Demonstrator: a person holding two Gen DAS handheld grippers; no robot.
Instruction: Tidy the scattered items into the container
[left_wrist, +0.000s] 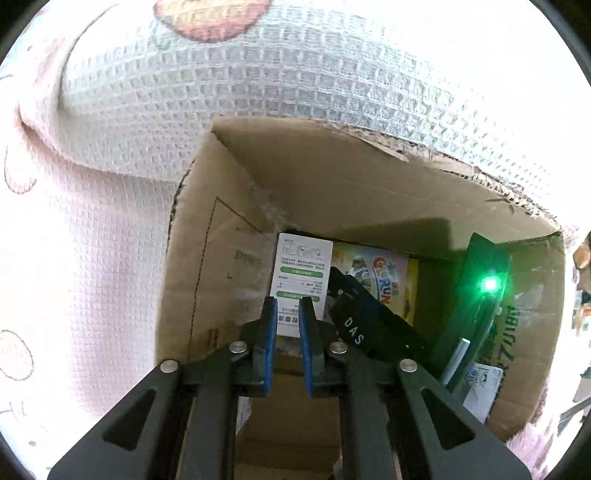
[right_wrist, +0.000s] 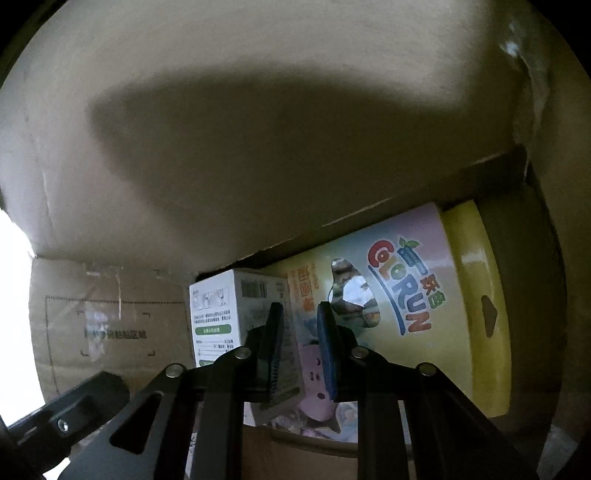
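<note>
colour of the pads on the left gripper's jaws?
Blue pads on the black left gripper; clearest in the left wrist view.

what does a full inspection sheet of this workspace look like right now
surface: pink-white waffle blanket under the cardboard box
job's things: white box and colorun pack inside the cardboard box
clutter: nothing seen
grippers: left gripper jaws narrowly apart, empty; right gripper jaws shut by the white box, grip unclear
cables: nothing seen
surroundings: too blurred to tell
</note>
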